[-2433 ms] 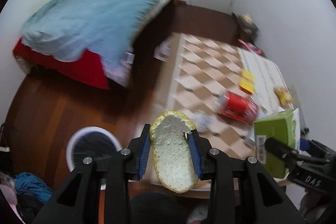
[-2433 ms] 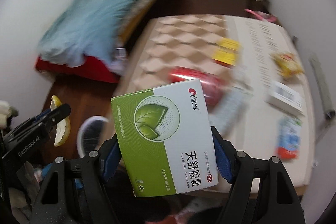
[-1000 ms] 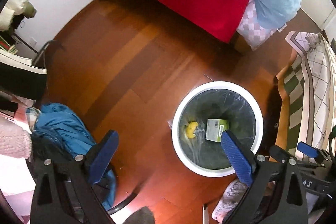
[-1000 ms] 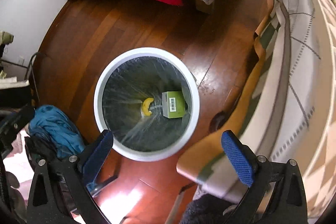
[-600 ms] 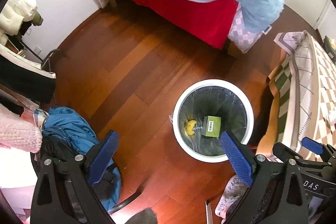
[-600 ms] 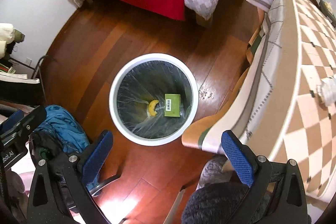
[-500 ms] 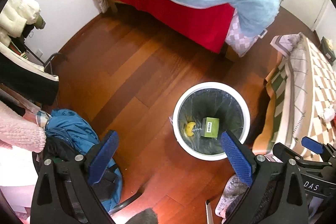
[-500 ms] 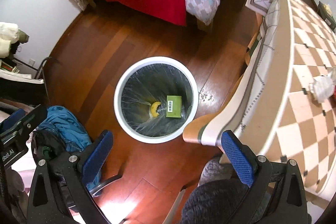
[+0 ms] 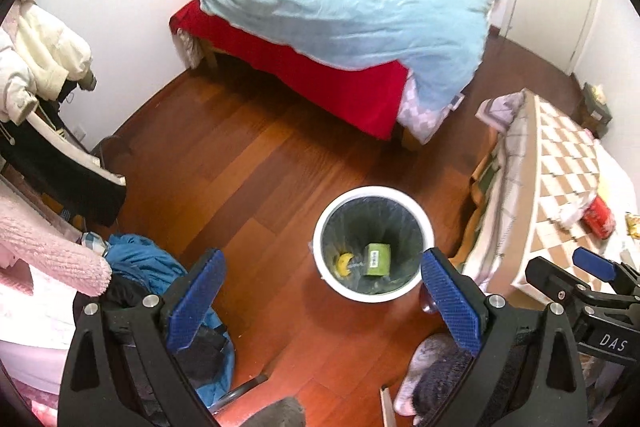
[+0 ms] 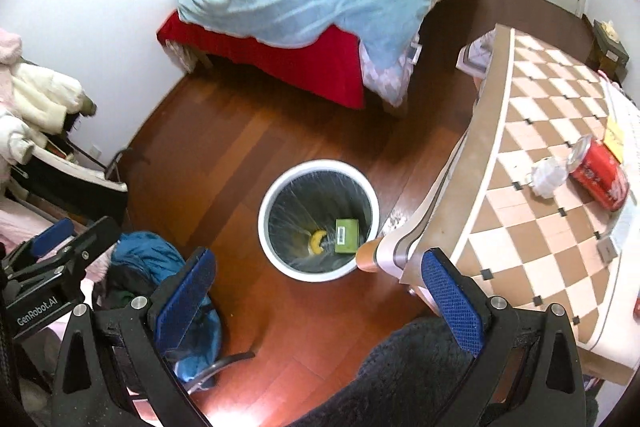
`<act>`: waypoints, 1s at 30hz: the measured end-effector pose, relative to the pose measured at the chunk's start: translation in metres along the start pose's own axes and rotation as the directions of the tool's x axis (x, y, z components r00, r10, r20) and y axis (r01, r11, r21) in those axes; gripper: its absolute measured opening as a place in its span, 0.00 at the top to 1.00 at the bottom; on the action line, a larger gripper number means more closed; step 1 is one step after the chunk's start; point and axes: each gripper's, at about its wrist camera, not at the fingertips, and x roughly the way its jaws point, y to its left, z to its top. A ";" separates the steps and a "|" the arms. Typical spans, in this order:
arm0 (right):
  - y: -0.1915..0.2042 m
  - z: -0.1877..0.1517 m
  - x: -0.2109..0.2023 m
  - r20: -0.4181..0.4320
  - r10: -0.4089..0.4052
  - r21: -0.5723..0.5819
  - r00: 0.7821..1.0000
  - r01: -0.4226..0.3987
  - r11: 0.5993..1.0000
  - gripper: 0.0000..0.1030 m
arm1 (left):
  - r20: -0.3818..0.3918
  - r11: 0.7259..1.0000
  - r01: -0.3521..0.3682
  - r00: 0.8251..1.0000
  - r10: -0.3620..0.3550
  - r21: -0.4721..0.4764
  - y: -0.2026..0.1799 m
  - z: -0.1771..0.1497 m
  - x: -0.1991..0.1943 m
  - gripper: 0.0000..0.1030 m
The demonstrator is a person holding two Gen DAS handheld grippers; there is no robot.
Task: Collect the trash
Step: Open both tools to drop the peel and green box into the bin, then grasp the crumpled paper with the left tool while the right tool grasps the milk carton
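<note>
Fingers (image 9: 196, 299) first: stood spread wide on the left gripper (image 9: 320, 263) and likewise on the right gripper (image 10: 316, 261), pinched nothing.

Judged the step in hand as the turn away from the bin (image 10: 320, 163) toward the table (image 10: 540, 227) for more trash. Called for swinging the right gripper over first, being the nearer to the tabletop, and for keeping that wide spread until the pads straddled the target. Best taken across its round side, the can (image 10: 598, 179) (lying on its side, so likely to roll if nudged from one pad only). Best closed on gently around its bulk, the wad (image 10: 546, 177), soft and light enough to slide away from a hasty approach. Worth clearing the table edge from above, not from the side.

As to places: stood on the floor ahead of and below both grippers, the bin, with the table corner just beside its rim. Lay on the checkered top well off to the right of the right fingers, can and wad, touching or nearly so. Already sat at the bottom of the bin, side by side, a box (image 10: 346, 235) and a peel (image 10: 317, 241).
</note>
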 end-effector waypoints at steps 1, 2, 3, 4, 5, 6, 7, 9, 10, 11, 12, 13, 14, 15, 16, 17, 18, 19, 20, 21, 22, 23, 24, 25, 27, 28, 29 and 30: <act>-0.002 0.000 -0.008 0.017 0.008 0.012 1.000 -0.009 1.000 0.00 | 0.014 1.000 -0.002 1.000 0.001 0.007 -0.004 0.001 -0.009 0.03; -0.005 -0.001 -0.018 0.037 0.020 0.028 0.999 -0.021 0.999 0.00 | 0.024 1.000 -0.003 1.000 0.003 0.012 -0.007 0.002 -0.013 0.03; -0.009 -0.001 -0.026 0.053 0.030 0.043 0.998 -0.032 0.999 0.00 | 0.042 1.000 -0.009 0.999 0.008 0.024 -0.012 0.004 -0.021 0.03; -0.014 0.000 -0.034 0.071 0.036 0.061 0.997 -0.040 0.997 0.00 | 0.057 0.999 -0.016 0.998 0.015 0.032 -0.017 0.006 -0.026 0.03; -0.021 -0.001 -0.045 0.098 0.039 0.086 0.994 -0.048 0.995 0.00 | 0.074 0.999 -0.018 0.997 0.016 0.038 -0.021 0.007 -0.032 0.03; -0.028 -0.002 -0.054 0.113 0.037 0.106 0.993 -0.049 0.993 0.00 | 0.093 0.999 -0.017 0.996 0.013 0.042 -0.028 0.010 -0.037 0.03; -0.034 -0.003 -0.060 0.123 0.030 0.120 0.992 -0.045 0.992 0.00 | 0.105 0.999 -0.012 0.994 0.007 0.047 -0.035 0.013 -0.040 0.03; -0.059 -0.006 -0.077 0.151 0.008 0.164 0.988 -0.033 0.986 0.00 | 0.122 0.998 0.010 0.992 -0.017 0.062 -0.054 0.018 -0.044 0.03; -0.072 -0.008 -0.084 0.159 -0.009 0.184 0.987 -0.020 0.983 0.00 | 0.131 0.997 0.025 0.991 -0.034 0.072 -0.065 0.019 -0.045 0.03; -0.082 -0.009 -0.088 0.162 -0.024 0.201 0.986 -0.009 0.980 0.00 | 0.138 0.996 0.038 0.989 -0.049 0.082 -0.077 0.020 -0.045 0.03; -0.103 -0.012 -0.096 0.167 -0.049 0.237 0.985 0.008 0.972 0.00 | 0.138 0.994 0.052 0.988 -0.065 0.097 -0.093 0.023 -0.044 0.03; -0.119 -0.015 -0.102 0.168 -0.068 0.268 0.984 0.021 0.963 0.00 | 0.134 0.991 0.068 0.988 -0.083 0.113 -0.110 0.024 -0.042 0.03; -0.139 -0.018 -0.108 0.165 -0.092 0.306 0.982 0.037 0.951 0.00 | 0.128 0.988 0.081 0.987 -0.098 0.129 -0.127 0.025 -0.039 0.03; -0.156 -0.020 -0.112 0.162 -0.113 0.338 0.980 0.052 0.940 0.00 | 0.116 0.984 0.096 0.987 -0.114 0.149 -0.148 0.026 -0.034 0.03; -0.174 -0.023 -0.117 0.158 -0.136 0.371 0.978 0.069 0.926 0.00 | 0.104 0.980 0.114 0.986 -0.132 0.166 -0.167 0.027 -0.029 0.03; -0.199 -0.027 -0.123 0.150 -0.172 0.416 0.974 0.095 0.904 0.00 | 0.092 0.975 0.132 0.984 -0.150 0.179 -0.185 0.027 -0.024 0.03; -0.221 -0.031 -0.128 0.139 -0.201 0.453 0.970 0.119 0.884 0.00 | 0.073 0.970 0.151 0.983 -0.167 0.192 -0.207 0.027 -0.015 0.03; -0.236 -0.035 -0.131 0.131 -0.221 0.478 0.966 0.133 0.868 0.00 | 0.052 0.964 0.165 0.982 -0.180 0.207 -0.226 0.028 -0.006 0.03; -0.261 -0.041 -0.135 0.119 -0.253 0.520 0.960 0.156 0.840 0.00 | 0.029 0.958 0.180 0.981 -0.192 0.223 -0.245 0.027 0.005 0.03; -0.278 -0.045 -0.137 0.110 -0.275 0.544 0.955 0.174 0.821 0.00 | 0.004 0.951 0.196 0.979 -0.203 0.241 -0.265 0.027 0.019 0.03; -0.300 -0.051 -0.138 0.090 -0.304 0.572 0.948 0.201 0.795 0.00 | -0.022 0.943 0.208 0.978 -0.209 0.260 -0.283 0.027 0.032 0.03; -0.319 -0.057 -0.137 0.068 -0.325 0.595 0.943 0.223 0.772 0.00 | -0.049 0.936 0.216 0.976 -0.210 0.278 -0.300 0.025 0.045 0.03; -0.338 -0.062 -0.135 0.050 -0.342 0.617 0.939 0.240 0.750 0.00 | -0.092 0.925 0.231 0.973 -0.212 0.303 -0.321 0.023 0.066 0.03; -0.356 -0.068 -0.135 0.029 -0.355 0.637 0.934 0.256 0.727 0.00 | -0.118 0.919 0.237 0.971 -0.210 0.314 -0.331 0.019 0.075 0.03; -0.386 -0.081 -0.131 -0.005 -0.372 0.671 0.928 0.279 0.687 0.00 | -0.179 0.904 0.253 0.963 -0.202 0.344 -0.356 0.015 0.104 0.04; -0.400 -0.087 -0.130 -0.017 -0.378 0.686 0.925 0.286 0.669 0.00 | -0.196 0.898 0.256 0.961 -0.196 0.359 -0.363 0.012 0.114 0.04; -0.416 -0.094 -0.127 -0.035 -0.386 0.703 0.922 0.297 0.646 0.00 | -0.202 0.888 0.256 0.961 -0.190 0.382 -0.372 0.010 0.126 0.04; -0.428 -0.099 -0.124 -0.046 -0.391 0.716 0.919 0.303 0.629 0.00 | -0.197 0.880 0.248 0.964 -0.181 0.405 -0.380 0.008 0.134 0.04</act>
